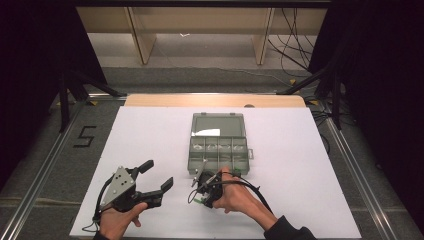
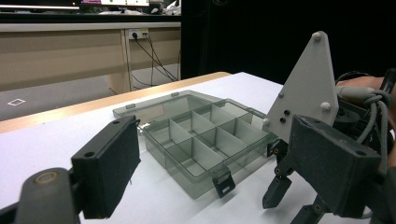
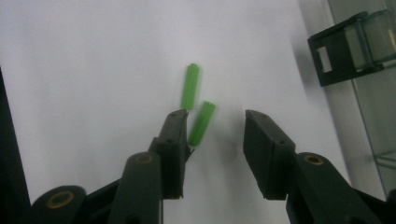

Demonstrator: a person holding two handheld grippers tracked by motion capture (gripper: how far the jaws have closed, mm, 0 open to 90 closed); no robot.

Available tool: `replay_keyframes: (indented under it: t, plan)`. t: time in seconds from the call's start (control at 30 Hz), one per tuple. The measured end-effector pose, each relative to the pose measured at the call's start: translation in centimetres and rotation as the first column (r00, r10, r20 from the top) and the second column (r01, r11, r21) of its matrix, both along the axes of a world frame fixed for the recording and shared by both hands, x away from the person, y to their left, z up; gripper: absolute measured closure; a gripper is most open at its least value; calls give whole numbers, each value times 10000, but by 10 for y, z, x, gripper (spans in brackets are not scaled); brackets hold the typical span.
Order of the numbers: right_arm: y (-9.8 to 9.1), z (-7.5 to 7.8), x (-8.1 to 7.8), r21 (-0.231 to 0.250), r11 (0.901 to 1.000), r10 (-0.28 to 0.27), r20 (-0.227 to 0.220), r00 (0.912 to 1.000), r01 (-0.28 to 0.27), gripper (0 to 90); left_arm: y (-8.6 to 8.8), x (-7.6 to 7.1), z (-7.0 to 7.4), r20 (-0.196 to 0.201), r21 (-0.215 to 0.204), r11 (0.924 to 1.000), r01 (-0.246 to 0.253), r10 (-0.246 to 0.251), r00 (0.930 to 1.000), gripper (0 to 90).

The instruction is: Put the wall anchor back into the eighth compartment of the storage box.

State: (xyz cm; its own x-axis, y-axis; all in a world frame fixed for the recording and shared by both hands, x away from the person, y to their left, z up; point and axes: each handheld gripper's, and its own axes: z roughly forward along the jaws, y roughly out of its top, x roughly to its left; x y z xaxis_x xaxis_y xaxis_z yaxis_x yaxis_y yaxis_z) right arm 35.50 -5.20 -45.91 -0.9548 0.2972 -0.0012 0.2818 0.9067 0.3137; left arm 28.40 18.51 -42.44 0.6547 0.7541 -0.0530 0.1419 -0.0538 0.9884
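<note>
Black jaws of our right gripper [image 3: 212,128] sit nearest the lens in the right gripper view, part closed with a gap left, straddling one green plastic plug [image 3: 201,123] on the white table sheet [image 3: 93,70]. That plug lies against the inner face of the jaw on the view's left; the other pad isn't touching it, so nothing is clamped yet. A second green plug [image 3: 190,86] lies just past the first, touching or almost touching the tip of that same jaw.

Both plugs lie just off the near edge of the grey compartment box [image 1: 218,150], close to its front latch [image 3: 338,49]. Box lid is open and lying flat behind it; several cells look empty, and the far row in the high view may hold something small, we can't tell what.

For this pick we'd centre the jaws on the near plug first, so it isn't shoved sideways into its neighbour, then close squarely across its width and lift straight up. Risk, as we see it: the tip drags the second plug along.

Our left gripper [image 1: 157,175] hovers well to the left of the box, jaws apart and empty, pointing toward it.
</note>
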Motion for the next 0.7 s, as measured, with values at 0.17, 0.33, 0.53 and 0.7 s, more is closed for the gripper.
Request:
replay_keyframes:
  t: [0.17,0.33,0.53,0.7]
  plan:
    - [2,-3,0,-88,9999,110,-3,9999,-110,664,0,-1,1,27,-22,10000,20,-19,10000,165]
    - [3,-3,-1,-85,9998,195,-50,9998,-196,719,0,0,0,1,14,10000,3,-3,10000,165]
    - [2,-3,4,-238,9989,401,38,9992,-400,809,0,0,0,-9,22,10000,-3,3,10000,165]
    - [3,-3,4,-418,9981,453,152,9989,-446,846,1,0,0,40,-11,10000,-11,11,10000,165]
